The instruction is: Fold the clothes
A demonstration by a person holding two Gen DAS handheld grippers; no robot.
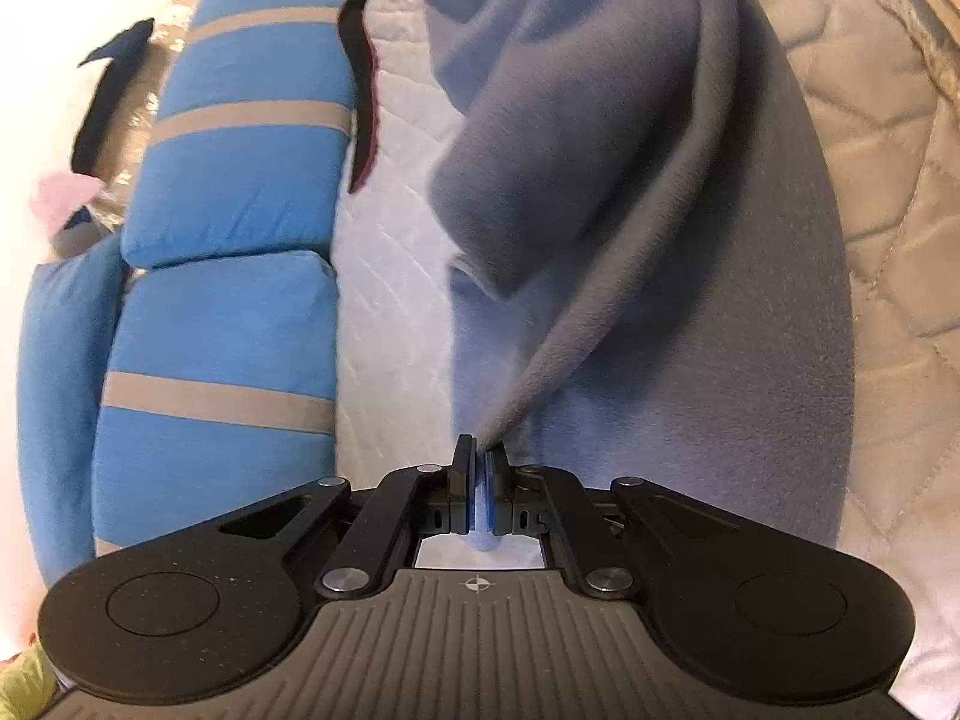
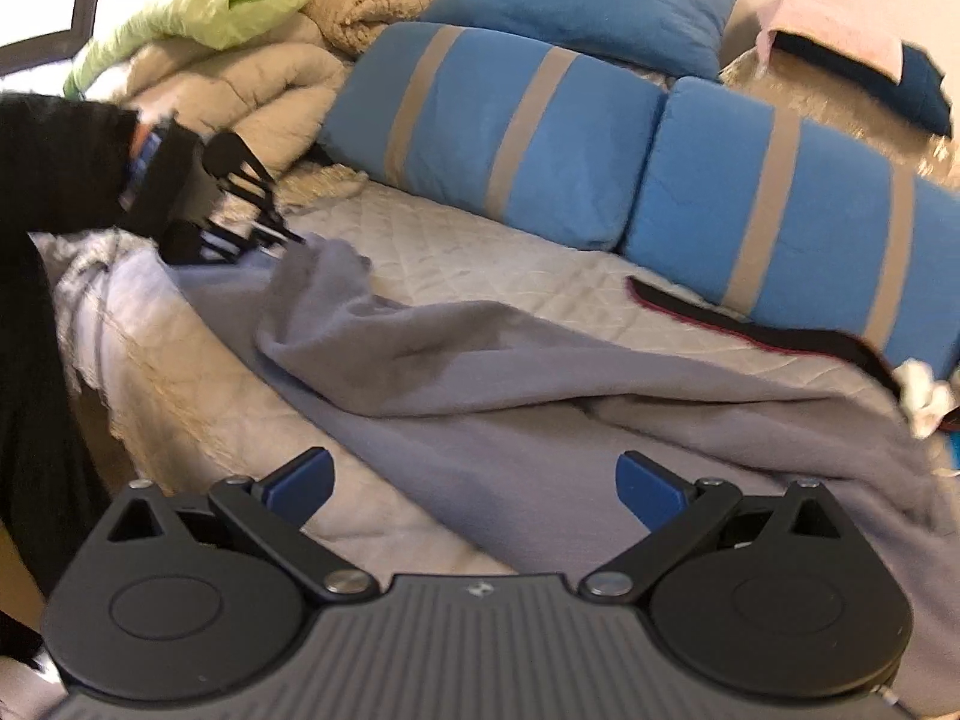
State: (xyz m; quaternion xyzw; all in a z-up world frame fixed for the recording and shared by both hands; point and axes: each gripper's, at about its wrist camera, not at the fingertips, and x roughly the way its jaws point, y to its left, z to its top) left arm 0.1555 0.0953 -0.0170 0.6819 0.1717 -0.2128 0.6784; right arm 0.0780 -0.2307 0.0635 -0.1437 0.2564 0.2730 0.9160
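The left tool (image 1: 480,456) is clenched on an edge of the grey garment (image 1: 690,276); a thin ridge of the cloth runs straight into its closed jaws and rises from there into a loose fold. In the right wrist view the same tool (image 2: 300,237) pinches the garment's (image 2: 480,372) far corner, lifting it a little off the bed (image 2: 480,252). A dark sleeve (image 2: 54,168) shows behind the tool.

The garment lies spread and rumpled across the bed's quilted cover, on the near side of the blue pillows (image 2: 600,138). A dark strip of cloth (image 2: 750,324) lies on the bed just in front of the pillows, apart from the garment.

The right tool (image 2: 474,489) is released, its blue pads (image 2: 306,477) wide apart above the garment's near part, with nothing gripped.
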